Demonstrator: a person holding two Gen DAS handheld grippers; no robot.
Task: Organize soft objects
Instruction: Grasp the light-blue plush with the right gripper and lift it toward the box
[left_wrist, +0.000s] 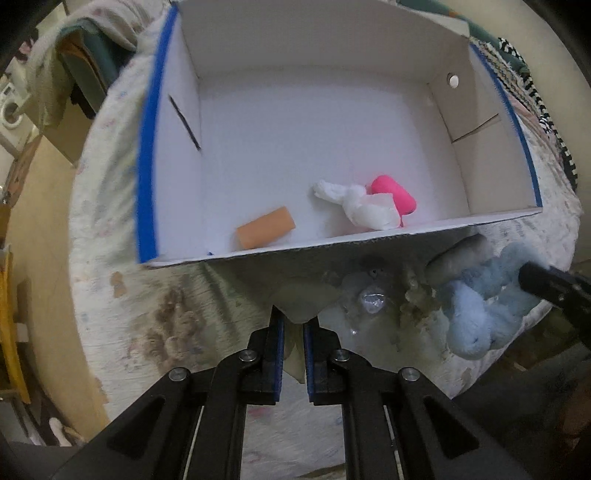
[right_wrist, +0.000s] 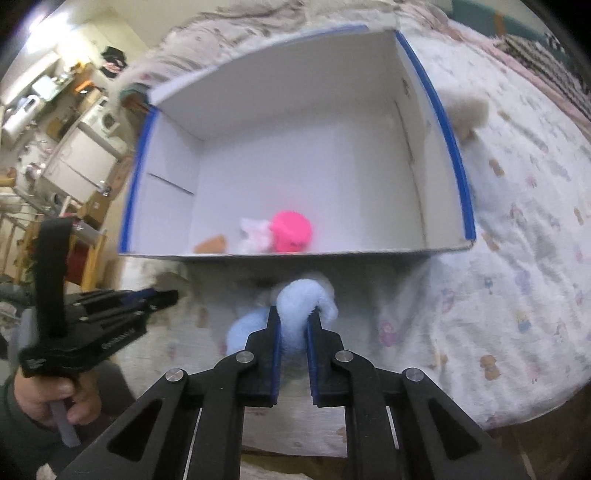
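A white cardboard box with blue edges (left_wrist: 149, 147) (right_wrist: 458, 162) lies open on the bed. Inside it lie an orange foam block (left_wrist: 265, 226) (right_wrist: 212, 243), a crumpled white tissue (left_wrist: 364, 206) (right_wrist: 253, 234) and a pink foam roll (left_wrist: 393, 194) (right_wrist: 291, 230). My left gripper (left_wrist: 293, 323) is shut on a clear plastic bag (left_wrist: 306, 299) in front of the box. My right gripper (right_wrist: 293, 317) is shut on a light blue plush toy (right_wrist: 303, 295) (left_wrist: 476, 314) just before the box's near wall. The right gripper's tip shows in the left wrist view (left_wrist: 535, 280).
The bed sheet (right_wrist: 517, 277) with small prints covers the surface around the box. A cream fluffy item (right_wrist: 469, 107) lies beside the box's right wall. A checkered cloth (left_wrist: 532, 88) lies at the far right. Furniture and a washing machine (left_wrist: 11, 110) stand to the left.
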